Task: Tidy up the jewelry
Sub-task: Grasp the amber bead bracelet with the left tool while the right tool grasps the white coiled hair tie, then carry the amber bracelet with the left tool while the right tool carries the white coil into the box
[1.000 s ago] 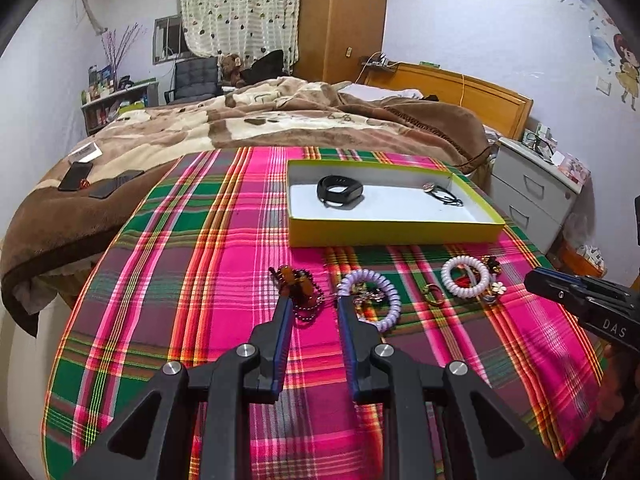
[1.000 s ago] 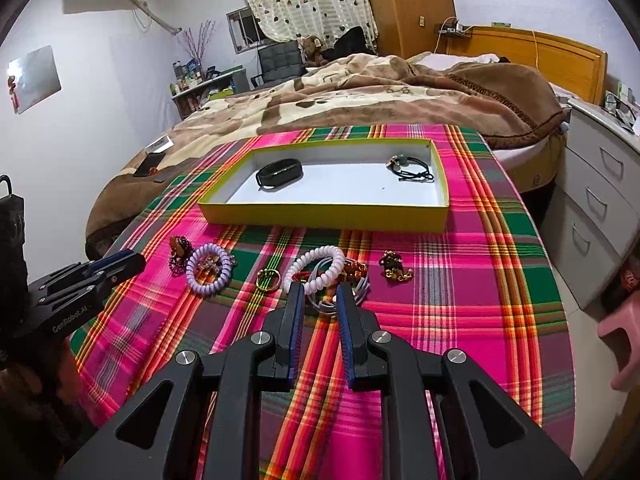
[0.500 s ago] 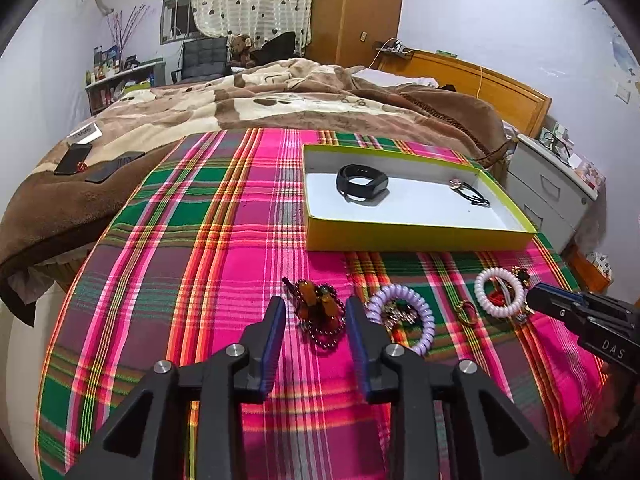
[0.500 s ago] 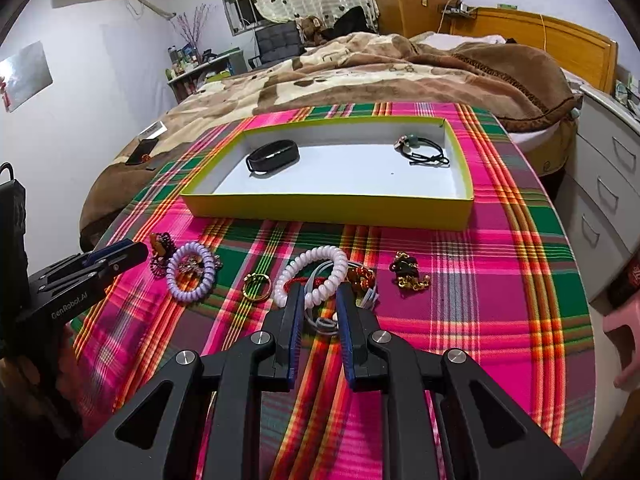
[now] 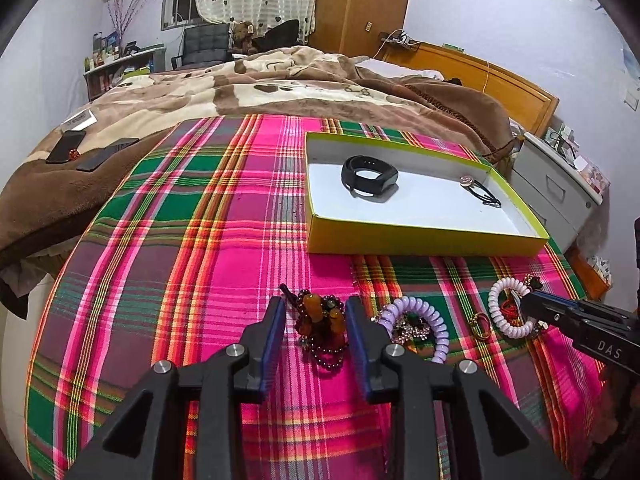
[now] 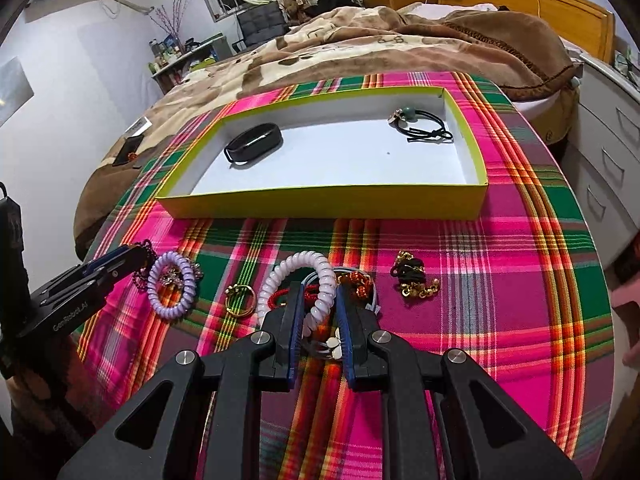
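One gold chain (image 6: 414, 282), right-view only

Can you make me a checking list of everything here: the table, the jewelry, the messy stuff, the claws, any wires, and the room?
Surface: pink and green plaid cloth over the table.
Job's things: yellow box holding a black band and a black hair tie. Loose on the cloth: amber bead bracelet, purple coil tie, gold ring, white coil tie, gold chain piece.
Clutter: two phones on the bed blanket.
Claws: left claw open around the amber bead bracelet, jaws just widened, pads not pressing; right claw open, straddling the white coil tie.
Cables: a wire over the headboard.
Surroundings: bed, wardrobe, curtain, white drawers.
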Action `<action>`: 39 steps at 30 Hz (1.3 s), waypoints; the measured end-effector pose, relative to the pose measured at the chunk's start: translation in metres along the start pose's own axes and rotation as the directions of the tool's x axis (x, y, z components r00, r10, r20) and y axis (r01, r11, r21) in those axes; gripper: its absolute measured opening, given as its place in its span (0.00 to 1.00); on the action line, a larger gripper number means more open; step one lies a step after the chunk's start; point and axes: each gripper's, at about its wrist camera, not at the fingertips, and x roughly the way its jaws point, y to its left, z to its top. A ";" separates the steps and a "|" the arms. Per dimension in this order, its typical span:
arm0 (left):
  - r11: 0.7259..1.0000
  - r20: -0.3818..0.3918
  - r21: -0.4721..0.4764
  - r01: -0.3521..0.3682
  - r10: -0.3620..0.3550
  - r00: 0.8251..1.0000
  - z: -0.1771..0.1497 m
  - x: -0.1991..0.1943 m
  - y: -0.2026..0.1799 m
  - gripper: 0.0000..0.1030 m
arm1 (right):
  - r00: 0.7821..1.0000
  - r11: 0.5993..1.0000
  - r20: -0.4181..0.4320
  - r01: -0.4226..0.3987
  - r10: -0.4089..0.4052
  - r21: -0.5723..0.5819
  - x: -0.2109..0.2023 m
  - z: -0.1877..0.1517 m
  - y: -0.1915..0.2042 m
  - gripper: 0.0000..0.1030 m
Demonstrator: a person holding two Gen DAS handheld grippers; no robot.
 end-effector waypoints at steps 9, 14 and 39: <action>1.000 -0.030 -0.001 -0.005 0.005 1.000 0.001 0.009 0.000 0.24 | 0.999 0.997 0.007 0.047 -0.047 -0.061 0.000 0.000 0.008 0.10; 1.000 -0.012 0.005 -0.004 0.004 1.000 0.000 0.005 -0.001 0.16 | 0.999 0.997 0.017 0.042 -0.041 -0.062 -0.002 -0.001 0.007 0.09; 0.998 0.096 0.043 0.036 -0.040 0.995 -0.007 -0.061 -0.014 0.14 | 0.989 0.999 0.147 -0.006 0.013 -0.044 -0.058 -0.005 0.013 0.09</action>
